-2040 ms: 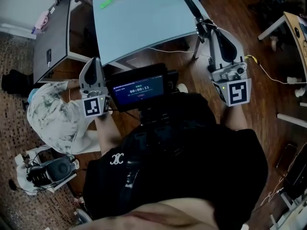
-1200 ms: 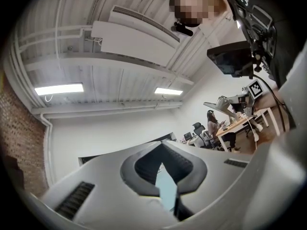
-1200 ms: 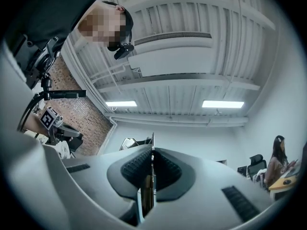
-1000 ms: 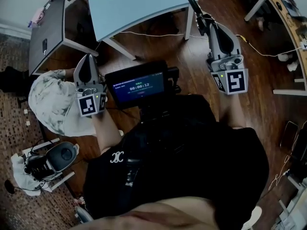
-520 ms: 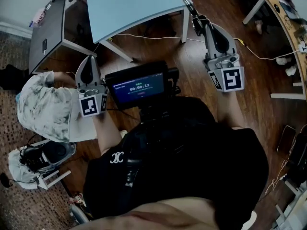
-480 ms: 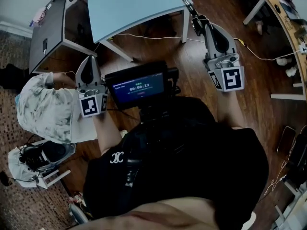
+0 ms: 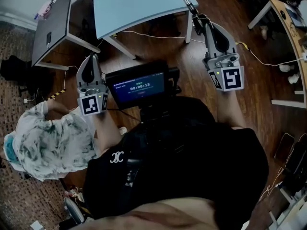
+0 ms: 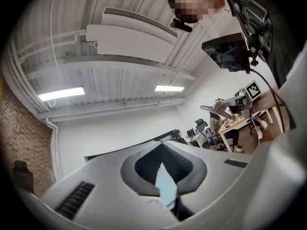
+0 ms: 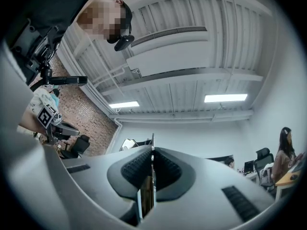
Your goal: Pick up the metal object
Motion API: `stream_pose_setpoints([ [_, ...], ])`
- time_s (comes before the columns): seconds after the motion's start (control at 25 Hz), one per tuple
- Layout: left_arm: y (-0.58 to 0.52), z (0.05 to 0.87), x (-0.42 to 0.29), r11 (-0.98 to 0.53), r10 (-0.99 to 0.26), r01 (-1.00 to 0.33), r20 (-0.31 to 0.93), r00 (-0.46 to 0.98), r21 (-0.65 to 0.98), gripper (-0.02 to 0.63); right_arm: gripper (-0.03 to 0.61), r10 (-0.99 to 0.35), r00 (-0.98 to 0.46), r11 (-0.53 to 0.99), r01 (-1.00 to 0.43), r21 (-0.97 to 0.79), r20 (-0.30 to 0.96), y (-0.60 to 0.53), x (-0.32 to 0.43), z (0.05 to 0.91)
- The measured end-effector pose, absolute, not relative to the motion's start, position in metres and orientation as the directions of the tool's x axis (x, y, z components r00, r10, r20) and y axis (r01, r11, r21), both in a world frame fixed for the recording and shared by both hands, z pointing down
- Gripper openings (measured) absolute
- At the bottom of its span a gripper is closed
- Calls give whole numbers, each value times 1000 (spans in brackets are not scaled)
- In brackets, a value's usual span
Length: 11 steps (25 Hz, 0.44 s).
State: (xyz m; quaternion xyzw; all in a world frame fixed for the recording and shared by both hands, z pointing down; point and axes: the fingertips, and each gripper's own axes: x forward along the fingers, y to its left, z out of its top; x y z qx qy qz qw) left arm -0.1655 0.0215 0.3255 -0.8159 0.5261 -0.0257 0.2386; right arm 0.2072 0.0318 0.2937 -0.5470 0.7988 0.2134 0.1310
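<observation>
My right gripper (image 7: 196, 19) is held out over the wooden floor, shut on a thin dark metal strip (image 7: 187, 2) that sticks out beyond its tips towards the light blue table (image 7: 139, 4). In the right gripper view the flat metal strip (image 9: 147, 195) stands edge-on, clamped between the ribbed pads (image 9: 136, 169), and the gripper (image 9: 152, 150) points up at the ceiling. My left gripper (image 7: 90, 58) hangs near the table's leg, apart from the strip. Its tips (image 8: 162, 146) meet with nothing between them.
A small screen (image 7: 136, 87) is mounted in front of my chest. A person in a white patterned top (image 7: 48, 143) crouches at lower left. A dark desk (image 7: 53, 23) stands left of the blue table, a wooden desk (image 7: 292, 23) at far right. Cables (image 7: 158, 36) trail over the floor.
The person in the patterned top has moved down to the lower left. Both grippers stay almost where they were, the right one still clamped on the strip.
</observation>
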Motion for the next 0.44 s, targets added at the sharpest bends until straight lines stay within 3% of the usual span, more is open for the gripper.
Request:
stream_pose_setpoints([
  [0.44,22,322,-166,-336,-872,-845,-200,446,-416,0,-20,-820,-364,307,-931,199,-441,33,208,290],
])
